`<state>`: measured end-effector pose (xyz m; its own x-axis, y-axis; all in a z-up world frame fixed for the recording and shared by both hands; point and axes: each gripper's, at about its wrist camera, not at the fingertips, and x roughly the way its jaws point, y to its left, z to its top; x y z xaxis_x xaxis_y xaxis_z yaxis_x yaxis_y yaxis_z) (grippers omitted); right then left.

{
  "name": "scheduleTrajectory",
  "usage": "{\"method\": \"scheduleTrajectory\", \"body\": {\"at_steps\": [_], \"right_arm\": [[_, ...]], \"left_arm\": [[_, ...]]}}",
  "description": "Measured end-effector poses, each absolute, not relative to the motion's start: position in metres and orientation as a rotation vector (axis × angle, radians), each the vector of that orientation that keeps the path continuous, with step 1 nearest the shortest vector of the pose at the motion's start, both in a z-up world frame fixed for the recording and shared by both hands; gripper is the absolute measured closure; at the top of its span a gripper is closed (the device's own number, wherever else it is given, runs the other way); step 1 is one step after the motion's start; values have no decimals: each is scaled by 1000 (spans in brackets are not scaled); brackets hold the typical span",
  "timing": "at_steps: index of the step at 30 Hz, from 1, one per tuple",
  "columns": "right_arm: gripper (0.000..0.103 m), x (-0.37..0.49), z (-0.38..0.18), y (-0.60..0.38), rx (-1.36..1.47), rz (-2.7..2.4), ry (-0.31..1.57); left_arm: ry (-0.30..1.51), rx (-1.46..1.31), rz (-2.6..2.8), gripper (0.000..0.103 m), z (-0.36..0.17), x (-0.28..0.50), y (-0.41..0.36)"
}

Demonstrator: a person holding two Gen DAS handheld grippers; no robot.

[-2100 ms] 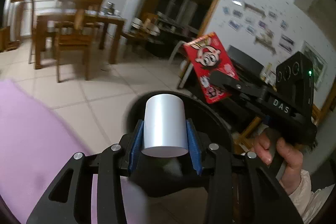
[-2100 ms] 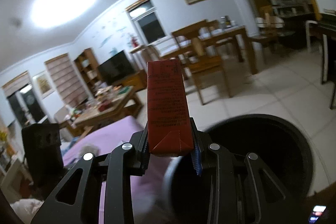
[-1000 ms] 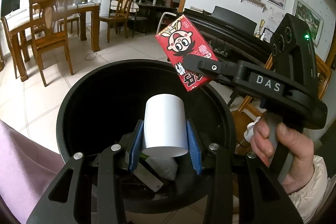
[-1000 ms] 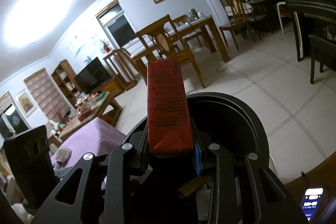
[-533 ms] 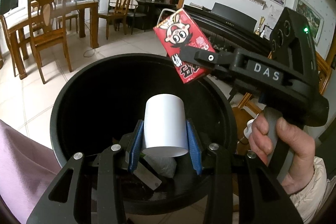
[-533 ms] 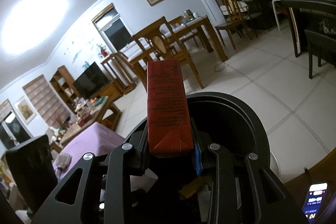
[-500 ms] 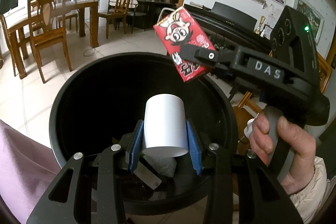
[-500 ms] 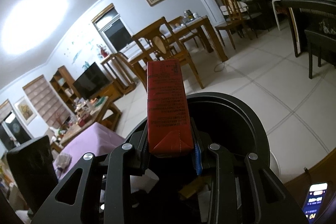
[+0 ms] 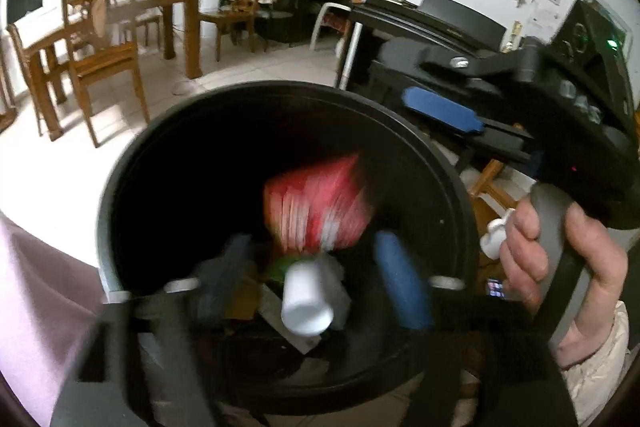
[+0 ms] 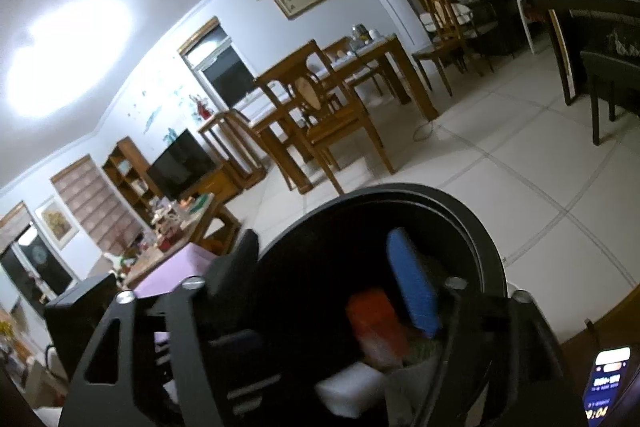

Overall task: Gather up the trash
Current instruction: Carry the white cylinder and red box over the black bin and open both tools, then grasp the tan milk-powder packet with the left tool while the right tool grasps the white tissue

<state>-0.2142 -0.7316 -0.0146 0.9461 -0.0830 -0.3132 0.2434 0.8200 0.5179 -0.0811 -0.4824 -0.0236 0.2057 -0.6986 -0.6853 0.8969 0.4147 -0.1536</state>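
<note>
A round black trash bin (image 9: 132,163) fills the middle of the left wrist view and shows in the right wrist view (image 10: 476,235). My left gripper (image 9: 316,275) is open over the bin. A white paper cup (image 9: 306,301) is blurred in mid-fall inside the bin. A red carton (image 9: 320,203) is also blurred, falling inside the bin; it shows in the right wrist view (image 10: 378,323). My right gripper (image 10: 332,287) is open above the bin and shows in the left wrist view (image 9: 444,107), held at the bin's far right rim. Other trash lies at the bin's bottom.
A purple-covered surface (image 9: 36,287) lies left of the bin. Wooden chairs and a dining table (image 9: 100,39) stand on the tiled floor behind. A dark piano (image 9: 452,23) is at the back right. A phone (image 10: 606,387) glows at lower right.
Both grippers have opened. The white cup has dropped out of the left gripper and the red carton out of the right gripper; both are falling into the bin.
</note>
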Motion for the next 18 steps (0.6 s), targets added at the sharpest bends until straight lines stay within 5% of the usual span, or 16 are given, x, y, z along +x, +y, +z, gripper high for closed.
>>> {"method": "scheduleTrajectory", "body": {"at_steps": [5, 18], "right_arm": [[25, -219, -12, -729, 590, -160, 267], [18, -213, 0, -707, 555, -141, 299]], "left_arm": [[721, 310, -1117, 5, -16, -84, -476], [696, 245, -1092, 5, 0, -82, -440]]}}
